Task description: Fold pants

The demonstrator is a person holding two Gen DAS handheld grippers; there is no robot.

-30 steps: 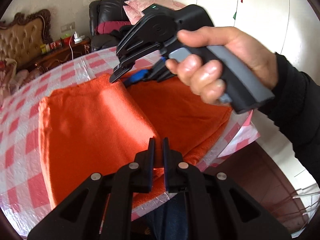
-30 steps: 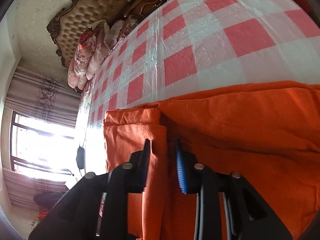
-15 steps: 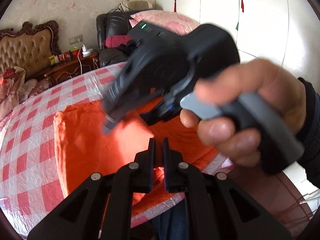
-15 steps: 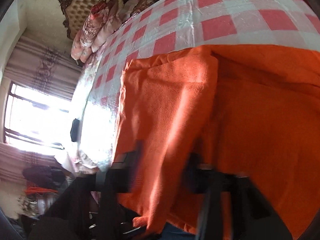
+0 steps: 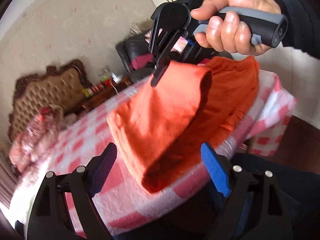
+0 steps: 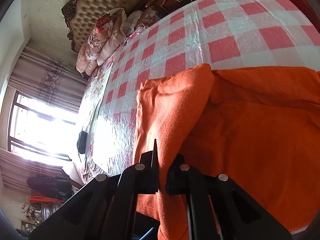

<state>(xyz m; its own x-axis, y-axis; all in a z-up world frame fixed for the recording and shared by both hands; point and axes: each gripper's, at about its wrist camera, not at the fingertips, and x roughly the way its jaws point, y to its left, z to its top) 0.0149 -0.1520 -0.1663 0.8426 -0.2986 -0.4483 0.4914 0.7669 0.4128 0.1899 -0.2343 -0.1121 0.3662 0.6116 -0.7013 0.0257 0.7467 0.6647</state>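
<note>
only the left view is showing the left gripper (image 5: 158,160) gaping wide and empty; the right gripper (image 6: 162,168) is pinching the orange pants (image 5: 170,116), lifting a fold off the checked tablecloth (image 6: 220,30).

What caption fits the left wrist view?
Right gripper lifts a fold of orange pants while the left gripper hangs open.

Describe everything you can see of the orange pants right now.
The orange fleecy fabric pants lie partly folded on the red-and-white checked tablecloth near its edge. The right gripper pinches one layer and lifts it, so that flap hangs slanted above the flat layers beneath. The left gripper is open, touching nothing. The nap looks soft and thick; no waistband or pockets are visible.
</note>
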